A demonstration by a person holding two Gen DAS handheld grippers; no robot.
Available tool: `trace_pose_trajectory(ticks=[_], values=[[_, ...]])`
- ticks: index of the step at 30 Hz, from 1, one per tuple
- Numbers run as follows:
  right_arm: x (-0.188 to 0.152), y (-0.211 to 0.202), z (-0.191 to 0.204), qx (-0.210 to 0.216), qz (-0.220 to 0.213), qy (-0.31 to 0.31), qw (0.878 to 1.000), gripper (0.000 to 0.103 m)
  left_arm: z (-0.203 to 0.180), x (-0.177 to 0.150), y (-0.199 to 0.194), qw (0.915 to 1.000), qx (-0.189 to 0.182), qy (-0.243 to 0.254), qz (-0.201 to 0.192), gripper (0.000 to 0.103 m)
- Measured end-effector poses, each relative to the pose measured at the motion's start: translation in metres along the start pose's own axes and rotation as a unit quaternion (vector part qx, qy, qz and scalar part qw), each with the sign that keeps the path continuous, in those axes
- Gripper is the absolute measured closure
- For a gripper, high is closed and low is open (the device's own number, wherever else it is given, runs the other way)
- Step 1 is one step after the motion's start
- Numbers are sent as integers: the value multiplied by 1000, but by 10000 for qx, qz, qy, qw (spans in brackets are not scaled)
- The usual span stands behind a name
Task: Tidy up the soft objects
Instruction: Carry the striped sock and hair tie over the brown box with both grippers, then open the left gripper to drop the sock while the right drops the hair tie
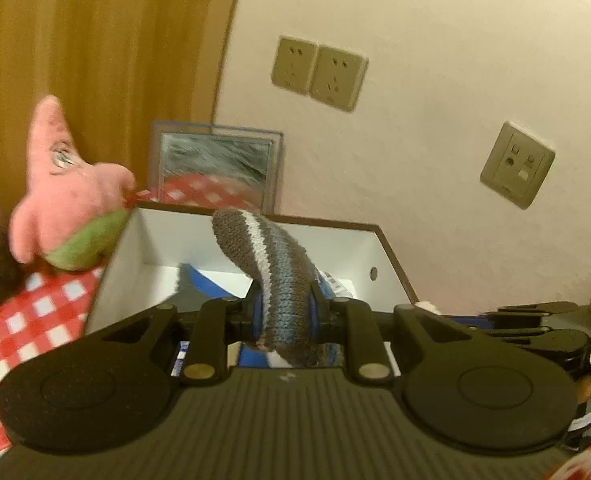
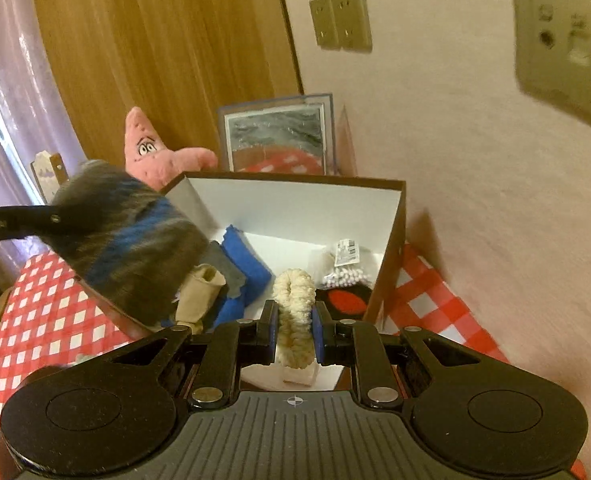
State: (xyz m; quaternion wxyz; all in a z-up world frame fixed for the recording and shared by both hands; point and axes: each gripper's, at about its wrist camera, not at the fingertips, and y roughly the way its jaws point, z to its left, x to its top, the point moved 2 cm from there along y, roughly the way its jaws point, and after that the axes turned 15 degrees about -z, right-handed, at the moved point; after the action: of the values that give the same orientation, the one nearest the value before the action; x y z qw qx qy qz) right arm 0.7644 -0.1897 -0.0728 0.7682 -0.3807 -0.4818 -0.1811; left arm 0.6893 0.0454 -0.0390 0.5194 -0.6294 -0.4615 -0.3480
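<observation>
Striped sock (image 1: 273, 276) is clamped by left gripper (image 1: 284, 312), cream scrunchie (image 2: 294, 312) by right gripper (image 2: 294, 334); one box (image 2: 295, 204), contents seen only from right.

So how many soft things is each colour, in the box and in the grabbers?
Grey striped: 1, knitted sock in the left gripper
Cream: 1, fluffy roll in the right gripper
Blue: 1, cloth
Beige: 1, sock
Plain grey: 1, cloth
Total: 5, all over or in the box
</observation>
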Motion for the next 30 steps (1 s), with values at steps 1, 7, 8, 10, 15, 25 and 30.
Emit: trace_pose_trajectory(ticks=[1,7,8,10,15,25,30], values=[[0,7,-2,8,38,6,10000,85,-2,-2,10,10000,-16,2,66,84],[-2,32,-9,-13,182,28,9998,85,-13,-10,58,9988,-172,58,463,76],[-2,35,-11,-24,196,35,9998,85,-15,-12,63,9985,-156,88,511,74],[-2,39,-13,-56,211,51,9997,85,-17,-15,76,9977,-134,149,641,68],[-2,49,-17,-43,254,72,9996,85,-15,-22,91,9957,65,398,829,61],[3,56,-6,-49,-85,-97,9999,47,10,-21,75,9941,390,461,906,57],[3,48,-8,-151,-65,35,9999,47,21,-17,55,9942,499,373,879,56]])
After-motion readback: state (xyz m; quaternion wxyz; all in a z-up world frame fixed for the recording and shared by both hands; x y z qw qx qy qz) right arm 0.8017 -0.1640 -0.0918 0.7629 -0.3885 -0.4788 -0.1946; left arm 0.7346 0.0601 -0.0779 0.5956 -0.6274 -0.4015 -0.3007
